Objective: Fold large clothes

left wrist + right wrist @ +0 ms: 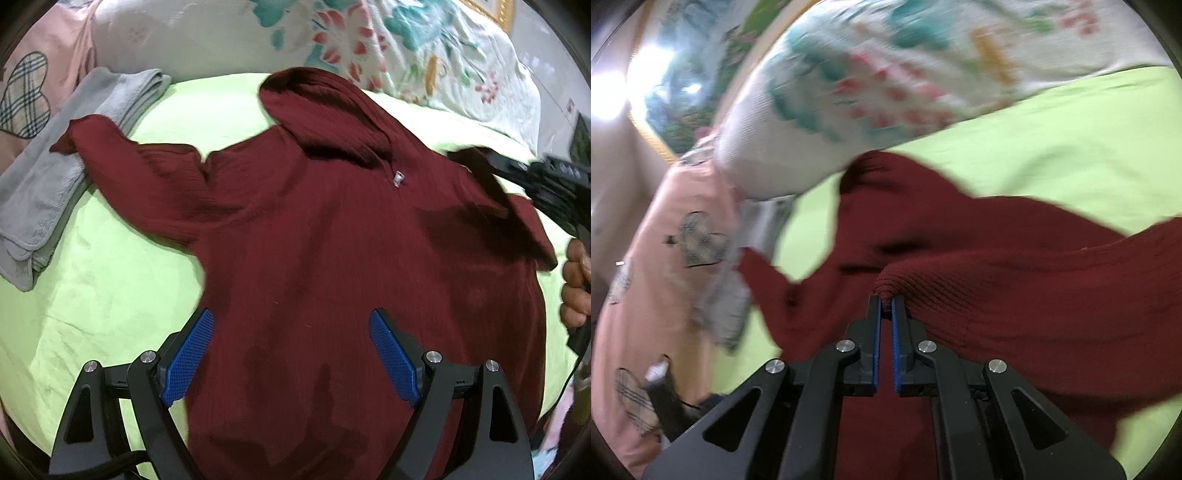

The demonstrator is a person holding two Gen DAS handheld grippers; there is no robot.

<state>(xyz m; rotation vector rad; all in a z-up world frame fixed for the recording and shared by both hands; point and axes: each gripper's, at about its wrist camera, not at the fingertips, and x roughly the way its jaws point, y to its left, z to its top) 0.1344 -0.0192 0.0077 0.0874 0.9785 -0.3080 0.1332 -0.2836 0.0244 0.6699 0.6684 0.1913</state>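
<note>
The right gripper (885,301) pinched the maroon sweater's (314,240) right sleeve (1015,295); the left gripper (291,325) hovered wide open, empty, over the near hem.

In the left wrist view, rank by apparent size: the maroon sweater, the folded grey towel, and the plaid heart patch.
1. maroon sweater, by far the largest.
2. folded grey towel.
3. plaid heart patch, smallest, though it lies farther away at the distorted edge.

Left wrist view above the bed (110,295) looking down, right wrist view close at sweater (997,295) level (blurred), both share sweater.
</note>
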